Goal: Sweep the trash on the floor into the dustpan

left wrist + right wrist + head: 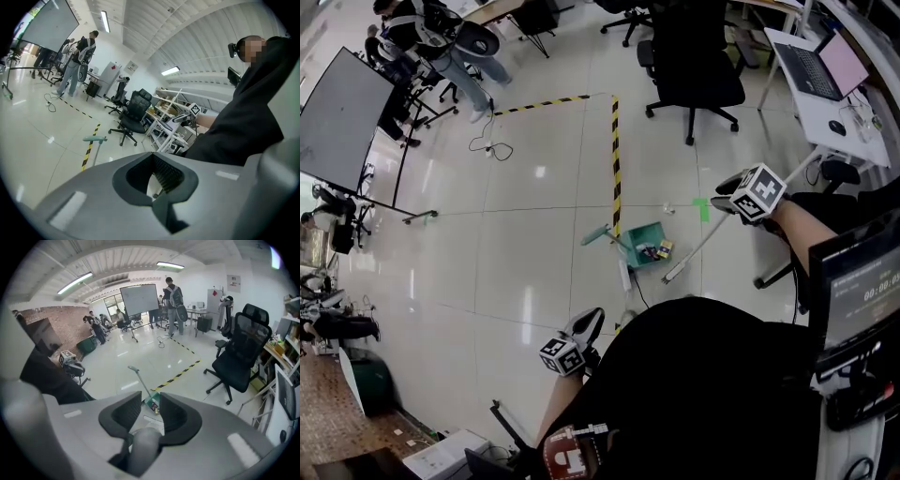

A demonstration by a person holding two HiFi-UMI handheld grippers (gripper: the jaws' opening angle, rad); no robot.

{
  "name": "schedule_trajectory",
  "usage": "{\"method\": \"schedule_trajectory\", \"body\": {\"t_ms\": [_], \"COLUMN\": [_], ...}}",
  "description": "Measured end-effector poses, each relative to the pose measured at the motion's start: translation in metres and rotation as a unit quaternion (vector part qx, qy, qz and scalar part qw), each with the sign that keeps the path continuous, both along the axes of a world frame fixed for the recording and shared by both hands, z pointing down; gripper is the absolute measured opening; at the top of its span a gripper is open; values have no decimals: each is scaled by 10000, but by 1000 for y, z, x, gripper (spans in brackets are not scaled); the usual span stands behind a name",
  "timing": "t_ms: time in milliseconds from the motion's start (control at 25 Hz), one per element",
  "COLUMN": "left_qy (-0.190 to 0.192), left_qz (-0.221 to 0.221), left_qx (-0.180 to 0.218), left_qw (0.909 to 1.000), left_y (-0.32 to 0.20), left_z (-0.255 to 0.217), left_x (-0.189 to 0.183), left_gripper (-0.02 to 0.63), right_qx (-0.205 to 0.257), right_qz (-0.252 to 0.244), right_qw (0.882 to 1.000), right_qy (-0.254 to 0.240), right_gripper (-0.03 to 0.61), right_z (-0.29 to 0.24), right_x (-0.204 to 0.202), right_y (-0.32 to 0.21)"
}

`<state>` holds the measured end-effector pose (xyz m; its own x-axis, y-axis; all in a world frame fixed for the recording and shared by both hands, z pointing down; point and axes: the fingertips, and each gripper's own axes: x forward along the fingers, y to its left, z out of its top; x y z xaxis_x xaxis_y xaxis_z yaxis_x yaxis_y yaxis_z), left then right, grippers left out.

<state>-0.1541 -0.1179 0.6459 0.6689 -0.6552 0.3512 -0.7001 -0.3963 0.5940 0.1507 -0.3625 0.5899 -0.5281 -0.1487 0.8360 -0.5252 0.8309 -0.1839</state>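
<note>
You have a strip of yellow-and-black hazard tape (615,159) running up the pale floor (534,262) ahead of you and turning left at a corner. Beyond it stands a black office chair (694,66). At your upper right, a white table (853,141) carries an open laptop (825,64) and a mouse (836,127). To your left a dark board (337,117) stands on a stand, with people (422,33) beyond it and a loose cable (490,142) nearby.
</note>
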Motion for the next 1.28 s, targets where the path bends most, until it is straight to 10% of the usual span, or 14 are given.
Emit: {"method": "schedule_trajectory", "body": {"t_ms": [880, 1280], "left_qy": [-496, -464], "left_qz": [-648, -663], "left_qx": [-680, -911], "left_qw": [9943, 9926], "left_y": [46, 55], "left_z": [7, 21], "left_x": [-126, -127], "left_gripper": [0, 0], "right_qx": [1917, 1939], "right_qz": [1156, 1125], "right_qw": [9745, 9737], "right_qy": [183, 405], "right_gripper": [120, 117], "right_z": [0, 82], "right_x": [-84, -84], "right_y": [-230, -183]}}
